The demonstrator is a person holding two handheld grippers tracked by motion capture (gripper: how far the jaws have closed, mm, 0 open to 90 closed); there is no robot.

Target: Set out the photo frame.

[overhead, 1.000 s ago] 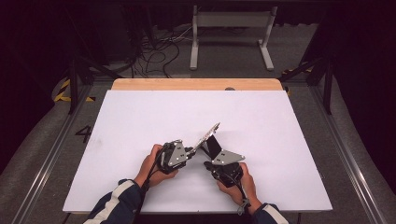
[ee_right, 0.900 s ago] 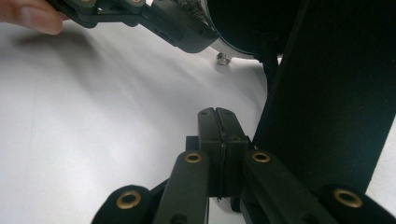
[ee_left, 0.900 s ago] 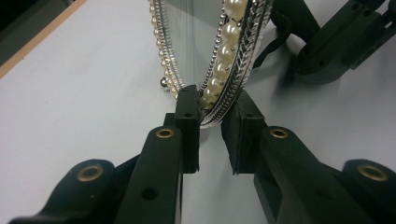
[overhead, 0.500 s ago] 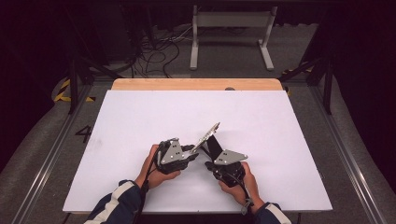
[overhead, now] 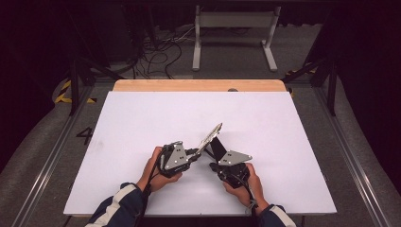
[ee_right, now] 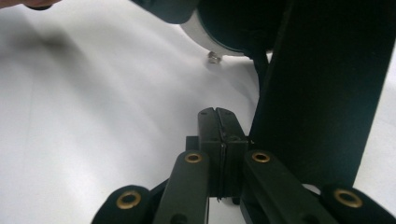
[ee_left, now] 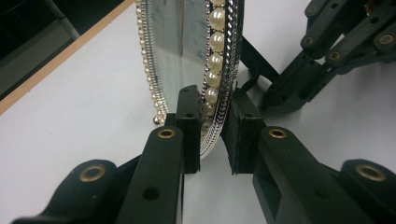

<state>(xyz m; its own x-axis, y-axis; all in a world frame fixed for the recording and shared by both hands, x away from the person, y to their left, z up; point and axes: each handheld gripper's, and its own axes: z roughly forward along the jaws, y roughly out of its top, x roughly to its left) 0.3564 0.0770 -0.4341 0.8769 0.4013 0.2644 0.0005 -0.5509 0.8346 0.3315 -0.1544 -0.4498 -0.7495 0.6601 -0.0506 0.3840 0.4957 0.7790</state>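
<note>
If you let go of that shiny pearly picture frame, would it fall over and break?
Probably. The frame stands tilted, with the left gripper pinching its rim, so it may tip. Its glassy face looks breakable. The black back stand by the right gripper might prop it.

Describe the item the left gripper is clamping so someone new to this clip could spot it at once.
On the white table, near the front edge between the person's hands, the left gripper clamps the rim of a small silver-framed mirror or photo frame held tilted above the surface. Its edge of cream pearls and tiny silver beads and its black rear stand set it apart from the black grippers.
</note>
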